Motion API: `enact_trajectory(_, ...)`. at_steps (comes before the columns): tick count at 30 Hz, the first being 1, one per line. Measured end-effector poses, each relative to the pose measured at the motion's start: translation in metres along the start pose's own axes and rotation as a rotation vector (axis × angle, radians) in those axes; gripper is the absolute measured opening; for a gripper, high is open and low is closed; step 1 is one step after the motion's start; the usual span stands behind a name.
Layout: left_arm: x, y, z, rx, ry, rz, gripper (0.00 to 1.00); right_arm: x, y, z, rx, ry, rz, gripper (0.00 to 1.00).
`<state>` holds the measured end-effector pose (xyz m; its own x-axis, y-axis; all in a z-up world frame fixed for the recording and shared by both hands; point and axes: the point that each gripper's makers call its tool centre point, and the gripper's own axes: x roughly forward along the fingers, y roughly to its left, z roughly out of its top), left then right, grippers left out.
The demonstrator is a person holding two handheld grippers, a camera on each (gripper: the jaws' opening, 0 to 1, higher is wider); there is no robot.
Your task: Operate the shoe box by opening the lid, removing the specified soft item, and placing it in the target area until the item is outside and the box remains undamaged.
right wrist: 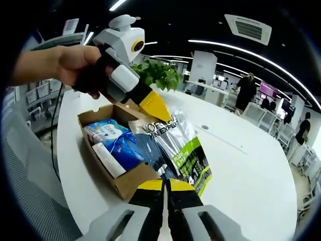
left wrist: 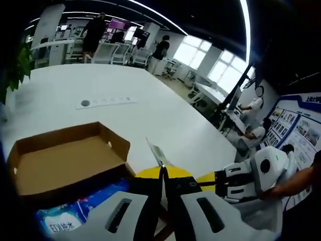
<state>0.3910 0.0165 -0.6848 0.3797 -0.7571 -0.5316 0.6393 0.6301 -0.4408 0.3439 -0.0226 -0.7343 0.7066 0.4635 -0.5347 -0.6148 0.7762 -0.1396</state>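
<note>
Right gripper (right wrist: 164,187): yellow-tipped fingers (right wrist: 150,185) pressed together on the lower edge of a glossy plastic bag (right wrist: 178,145), clear film with green and black print, crinkled and soft. Left gripper (left wrist: 163,175): fingers (left wrist: 176,173) also pinched tight on a thin corner of the same film, which sticks up between them as a pointed sliver. In the right gripper view the left gripper's yellow wedge tip clamps the bag's upper edge, so the bag is stretched between the two grippers, lifted over the near end of the box and partly out over the tabletop.

Shoe box (right wrist: 108,150): brown corrugated cardboard, rectangular, open at the top, sitting near the tabletop's curved edge. Lid flap (left wrist: 65,158) is folded back, plain brown inside, with notched corners. Still inside: blue-and-white soft packs (right wrist: 108,133), shiny wrap, packed tight against the walls.

Tabletop (left wrist: 150,110): smooth white, large, rounded outline; wide bare area beyond the box on the far side. A flush grey strip with a round cap (left wrist: 105,102) lies well apart from the box. A mesh chair back (right wrist: 30,186) sits just off the tabletop edge.

Room: open office, ceiling light strips, potted plant (right wrist: 158,75), chairs, people in the background.
</note>
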Motion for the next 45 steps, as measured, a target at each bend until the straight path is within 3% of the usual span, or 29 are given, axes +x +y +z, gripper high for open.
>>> enact_trajectory(15, 0.025, 0.01, -0.015, 0.0, 0.077, 0.022, 0.0, 0.014, -0.009, -0.026, 0.004, 0.047, 0.015, 0.0)
enact_trajectory(27, 0.043, 0.02, -0.029, -0.003, 0.127, 0.053, 0.0, 0.027, -0.014, -0.047, 0.11, 0.061, 0.036, 0.0)
enact_trajectory(32, 0.05, 0.02, -0.029, 0.004, 0.136, 0.051, 0.0, 0.031, -0.02, -0.053, 0.161, 0.063, 0.042, 0.0)
enact_trajectory(45, 0.058, 0.026, -0.026, 0.029, 0.144, 0.083, 0.01, 0.041, -0.03, -0.056, 0.159, 0.05, 0.036, 0.0)
